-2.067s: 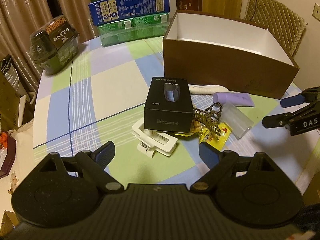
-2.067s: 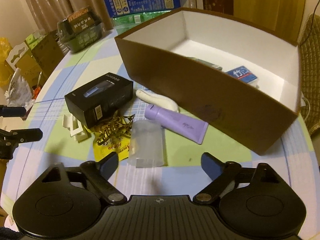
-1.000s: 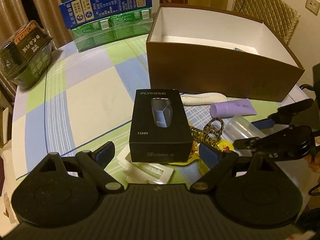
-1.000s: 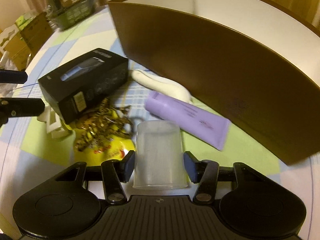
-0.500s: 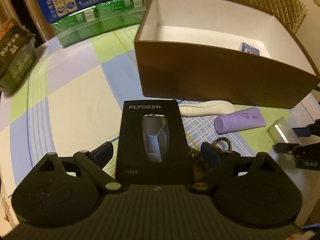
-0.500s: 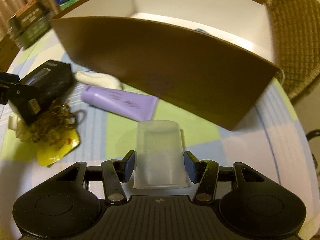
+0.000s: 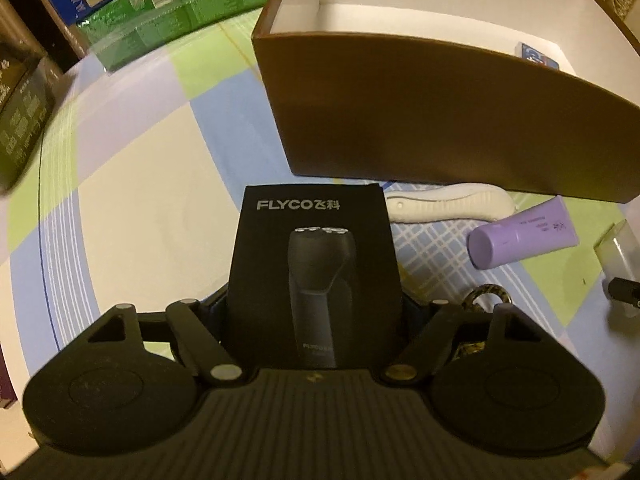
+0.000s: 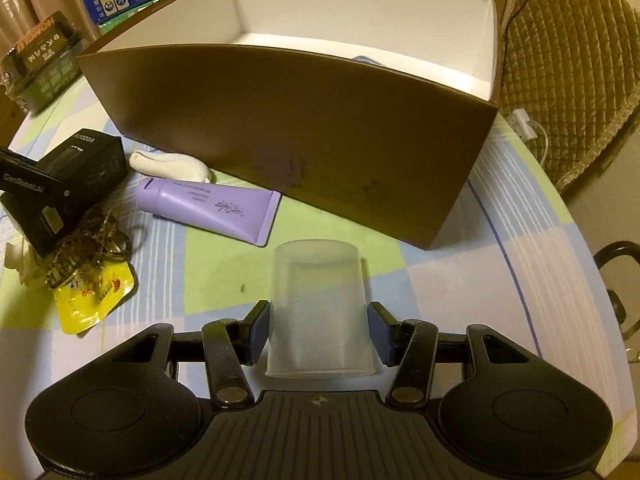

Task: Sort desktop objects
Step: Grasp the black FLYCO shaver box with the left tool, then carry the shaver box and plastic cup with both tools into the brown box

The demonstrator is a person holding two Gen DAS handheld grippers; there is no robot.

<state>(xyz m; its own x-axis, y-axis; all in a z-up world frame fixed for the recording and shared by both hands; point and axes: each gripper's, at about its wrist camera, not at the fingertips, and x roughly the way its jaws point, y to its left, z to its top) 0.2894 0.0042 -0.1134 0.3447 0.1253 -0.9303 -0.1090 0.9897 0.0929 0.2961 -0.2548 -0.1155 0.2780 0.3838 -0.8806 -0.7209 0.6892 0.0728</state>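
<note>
A black shaver box (image 7: 316,264) lies on the checked tablecloth, between the jaws of my left gripper (image 7: 316,308). The jaws are closing, and both sides of the box meet them with no gap showing. My right gripper (image 8: 319,332) is shut on a translucent plastic cup (image 8: 318,300), held above the cloth in front of the brown cardboard box (image 8: 300,120). A purple tube (image 8: 208,208) and a white handle-shaped object (image 8: 172,166) lie along the box's front wall. A yellow packet (image 8: 92,292) and a mottled clip (image 8: 88,240) lie beside the shaver box.
The brown cardboard box (image 7: 440,120) is white inside and holds a small blue pack (image 7: 536,56). Green and blue cartons (image 7: 132,8) stand at the back and a dark carton (image 7: 20,120) at the left. A quilted chair (image 8: 568,60) stands past the table's right edge.
My left gripper came down and forward over the shaver box, and its jaws narrowed onto the sides. My right gripper carried the cup to the right, along the brown box's front.
</note>
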